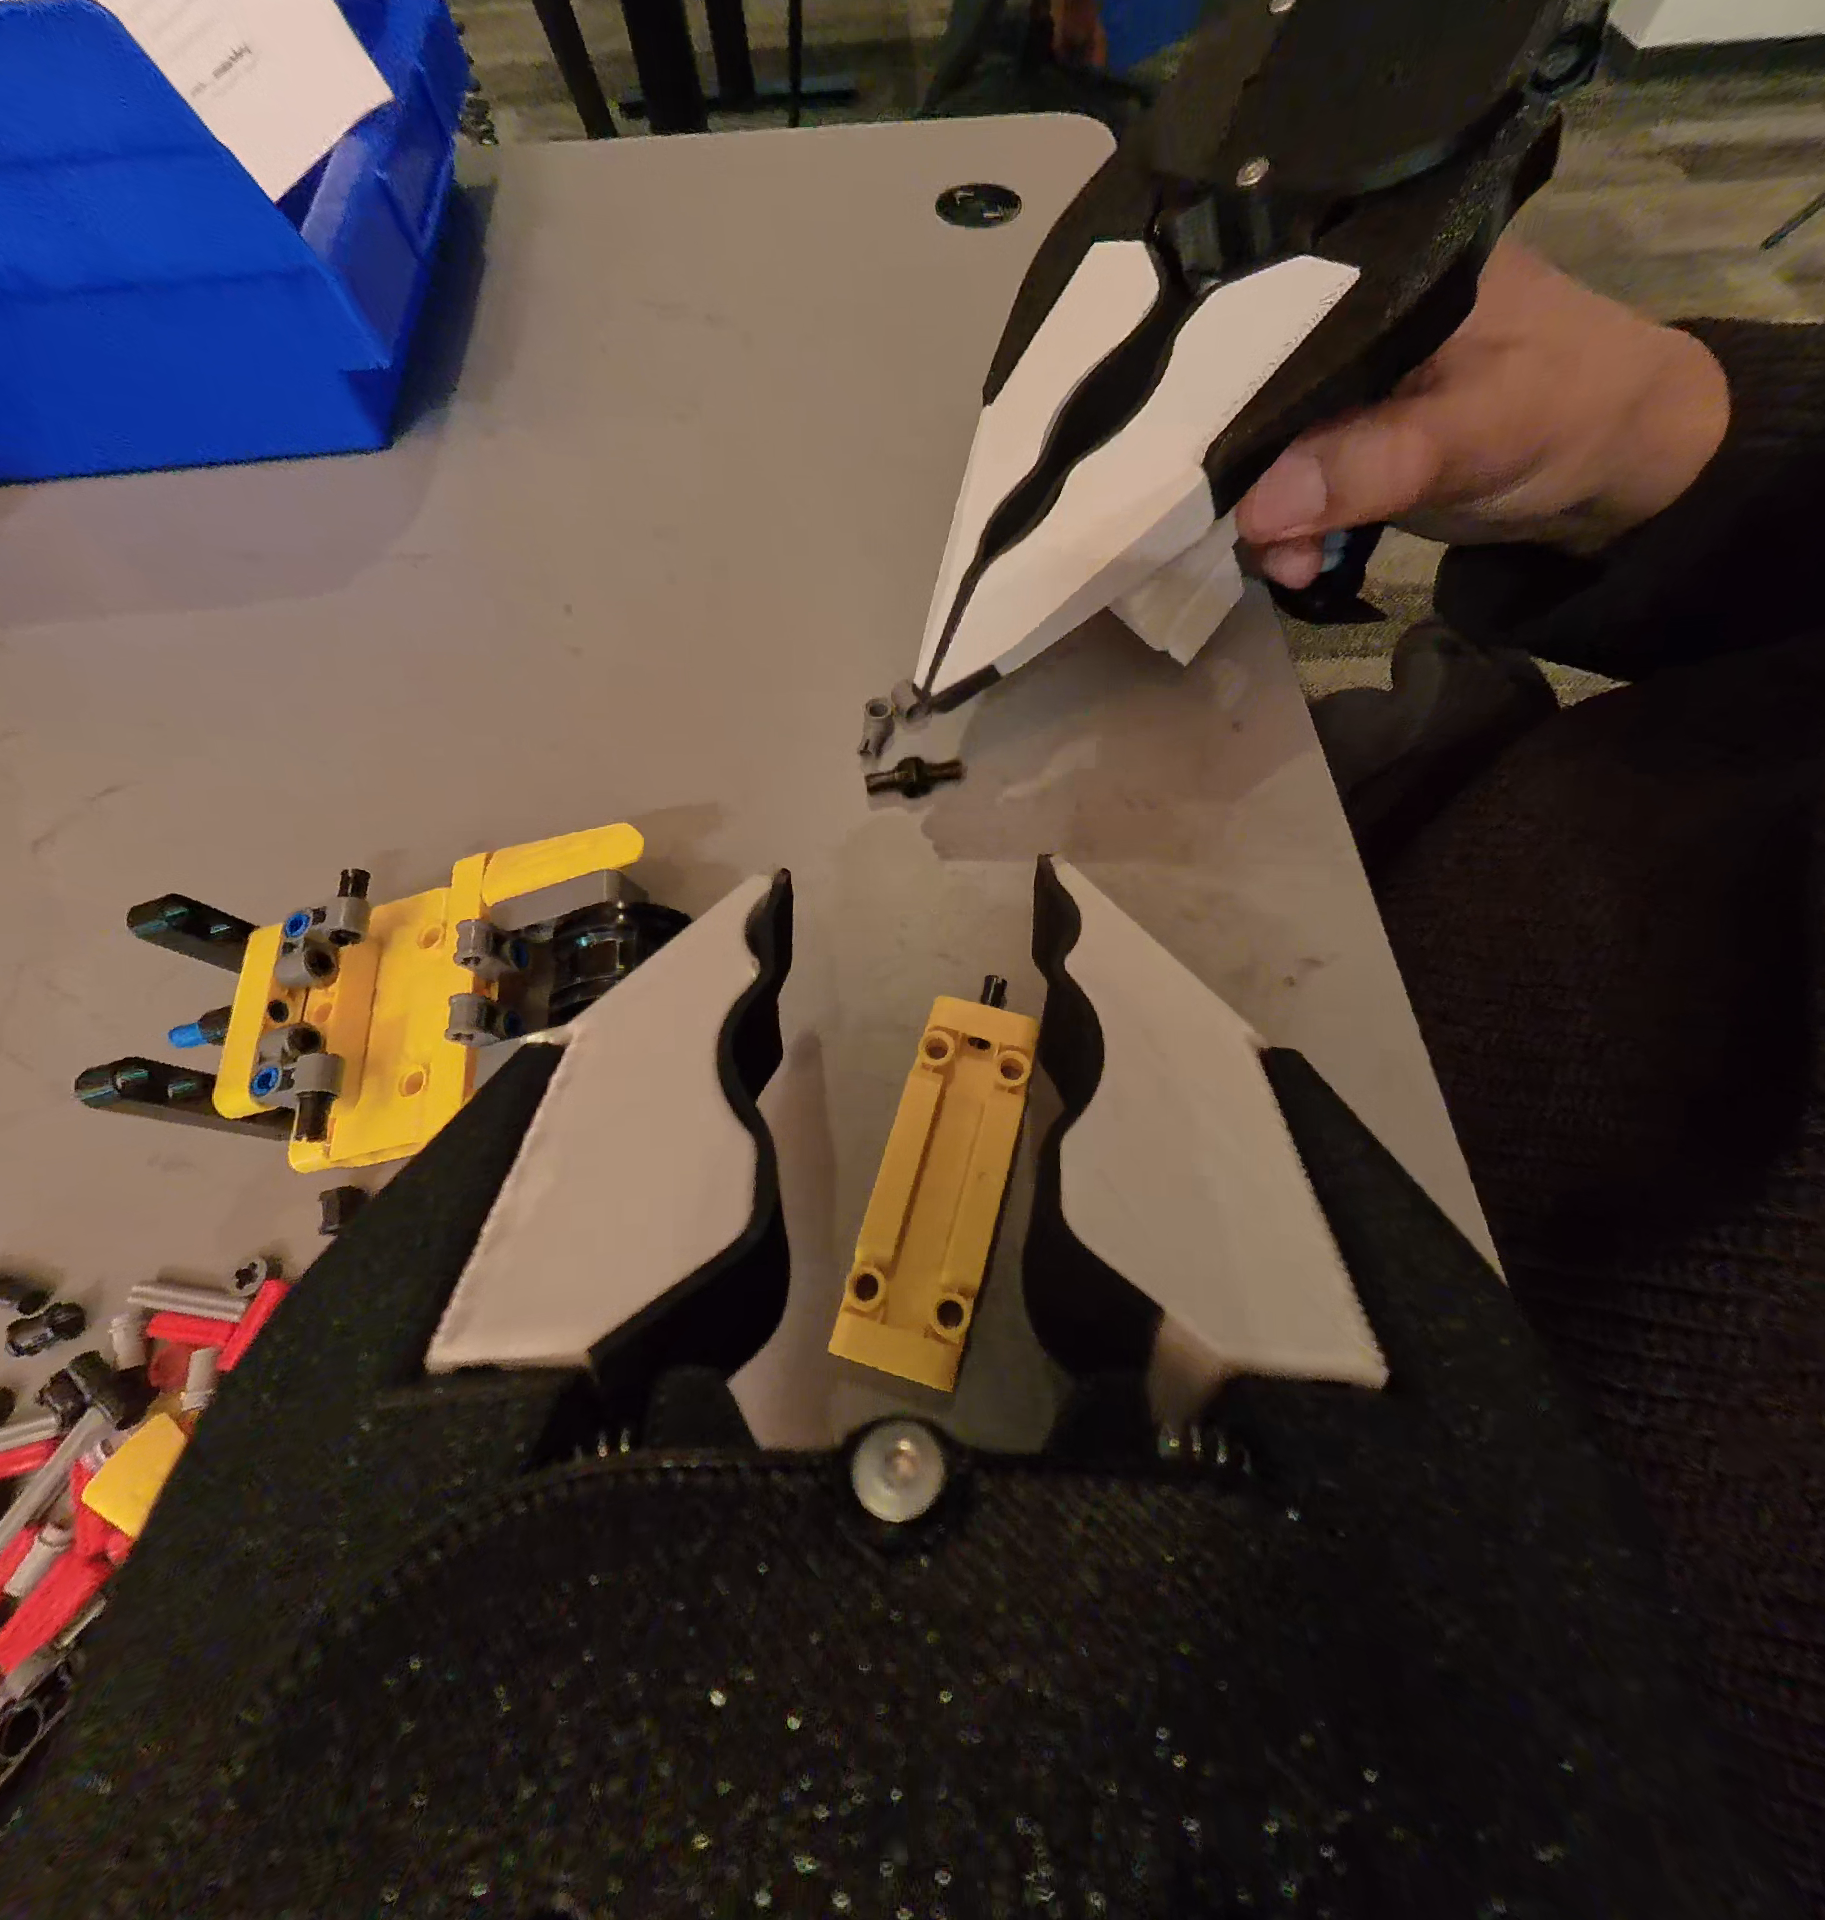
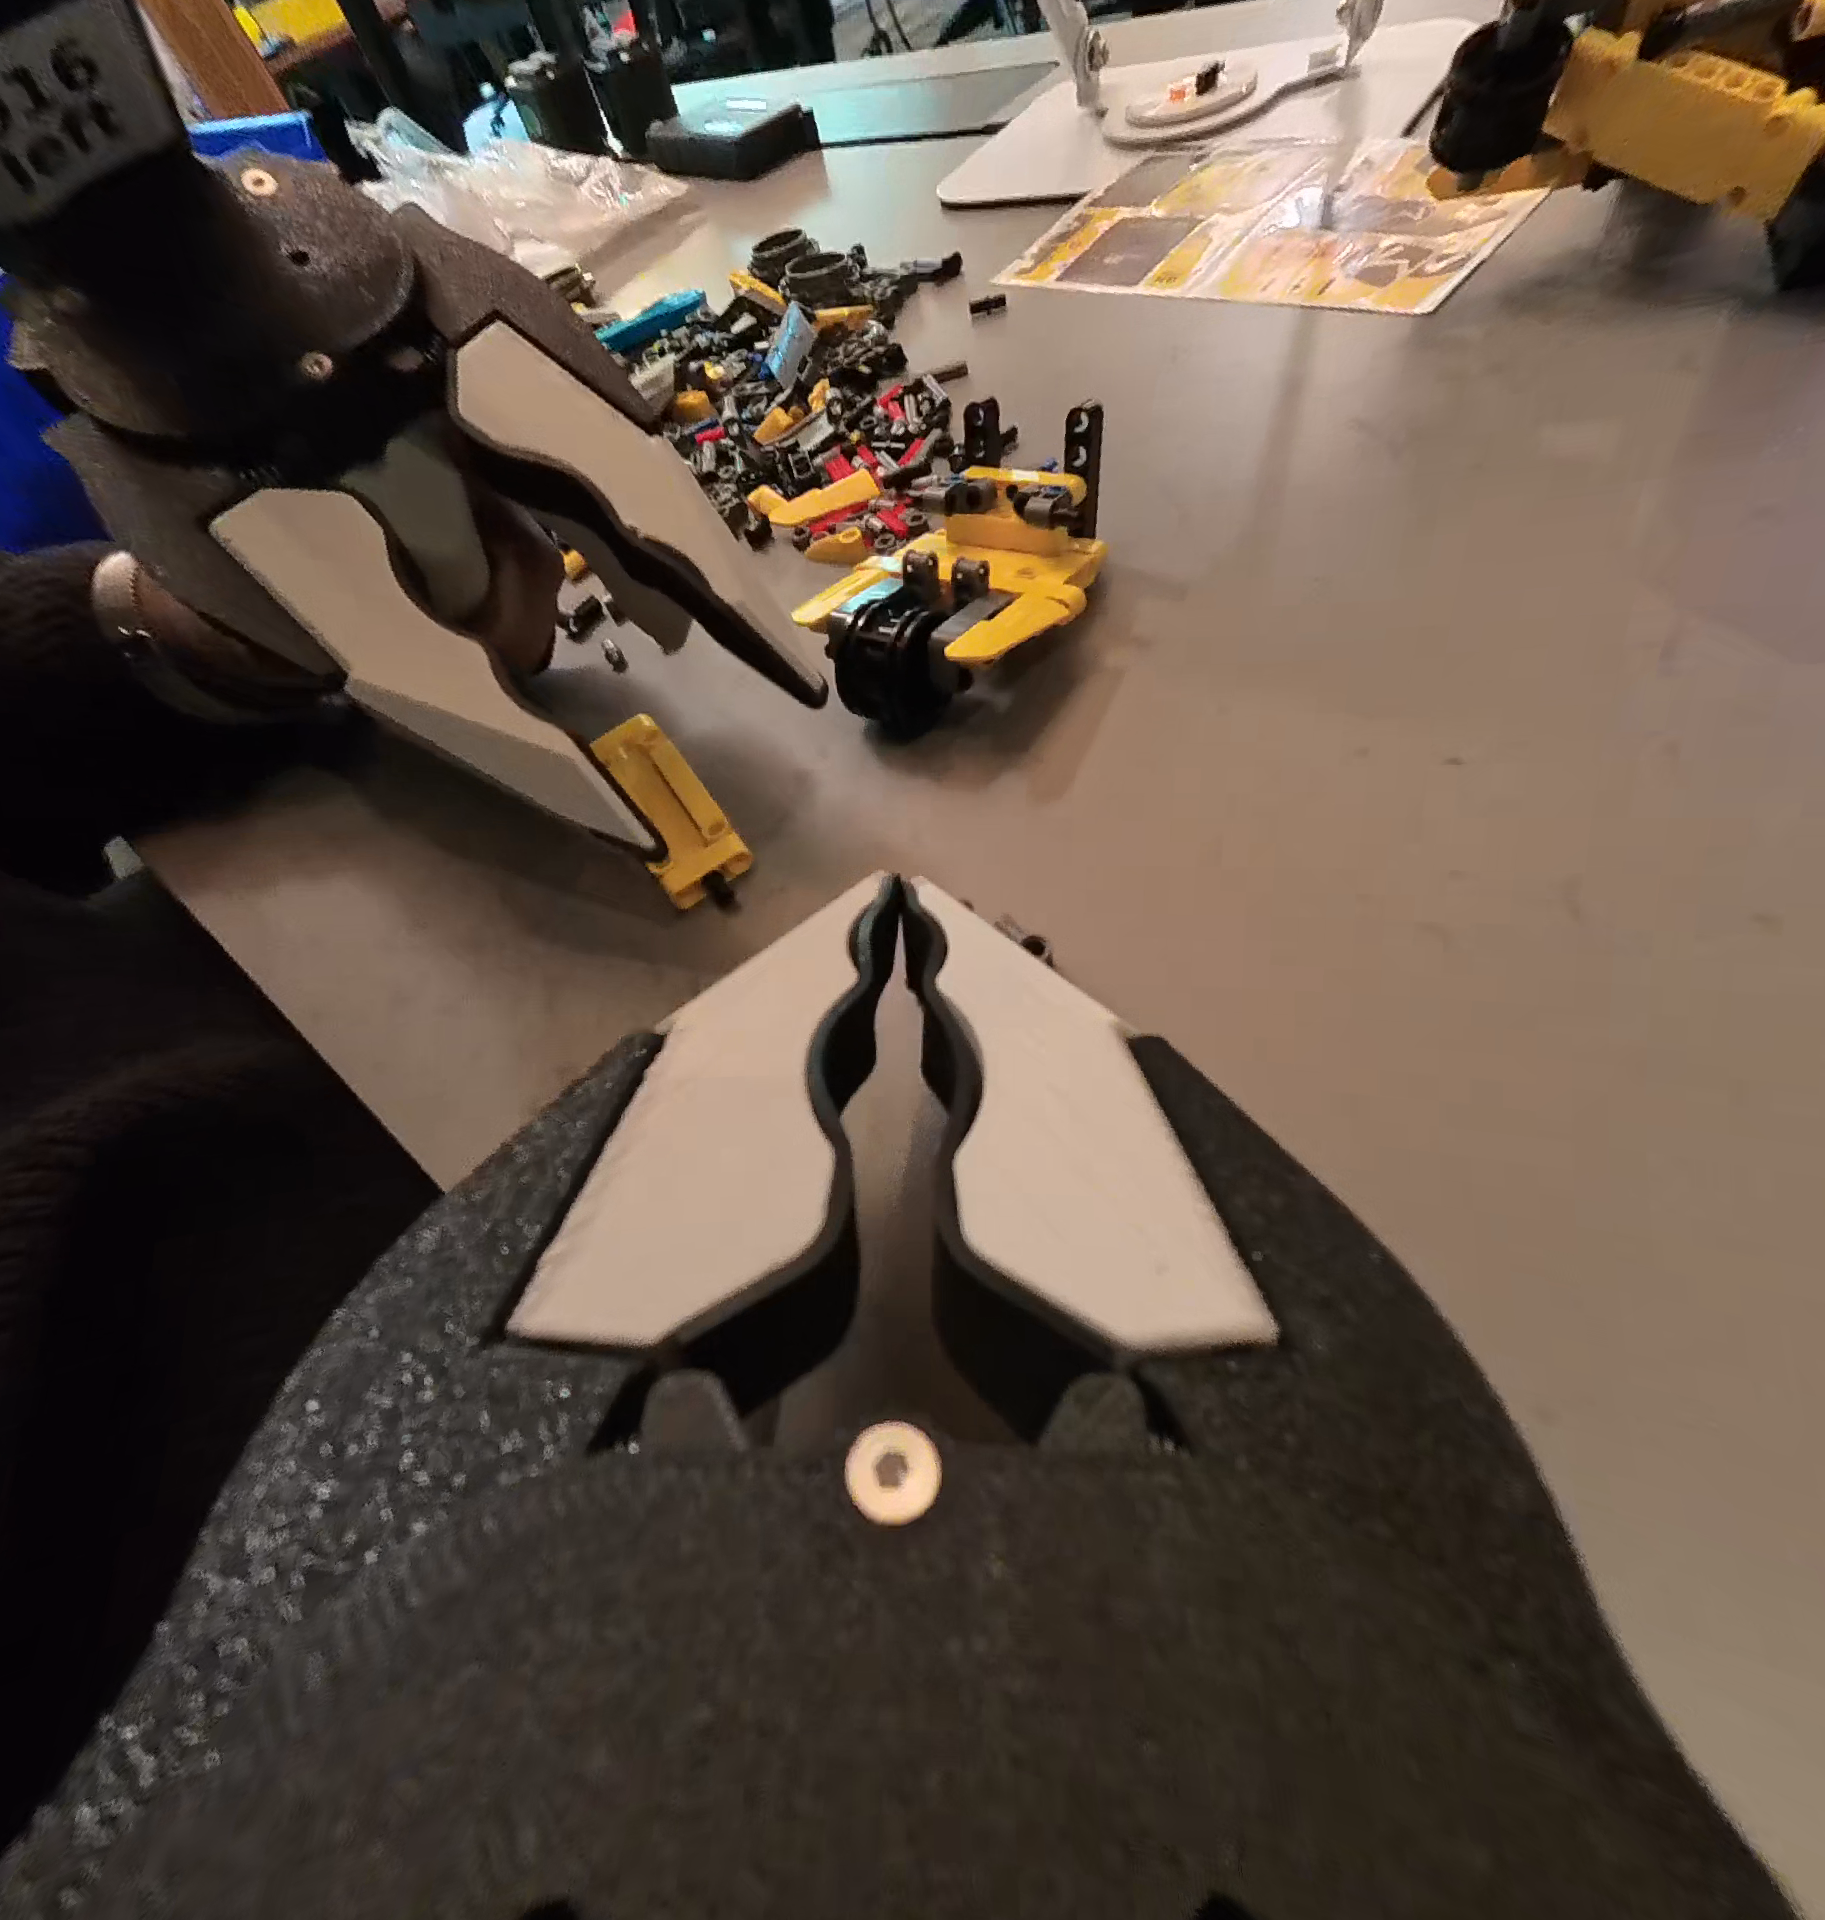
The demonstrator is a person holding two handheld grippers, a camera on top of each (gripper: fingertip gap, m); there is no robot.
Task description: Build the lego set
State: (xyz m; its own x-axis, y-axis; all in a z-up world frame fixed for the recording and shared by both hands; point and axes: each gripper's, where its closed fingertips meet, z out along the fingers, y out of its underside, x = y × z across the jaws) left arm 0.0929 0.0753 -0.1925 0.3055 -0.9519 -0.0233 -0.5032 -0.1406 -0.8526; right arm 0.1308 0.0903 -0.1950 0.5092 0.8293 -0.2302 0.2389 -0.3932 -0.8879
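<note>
Two grippers working | left gripper (image 1: 908,935) gaping around yellow panel (image 1: 934,1184) lying on table (image 1: 679,520) | right gripper (image 1: 923,701) pinching closed at grey connector (image 1: 887,717), black pin (image 1: 913,777) beside.

Smooth matt grey table (image 1: 679,468), glossy yellow plastic panel (image 1: 934,1184), grainy black hand-held gripper (image 1: 913,914), glossy blue plastic bin (image 1: 160,281)

I'm working in what reads as an office or lab workroom: a grey desk (image 1: 679,468) with a cable grommet (image 1: 977,205), carpet beyond its edge, a blue storage bin (image 1: 160,312) at one corner. Loose building-toy parts (image 2: 814,395) lie heaped beside an open instruction booklet (image 2: 1272,229) and a monitor stand (image 2: 1095,135). More desks and dark equipment sit behind.
</note>
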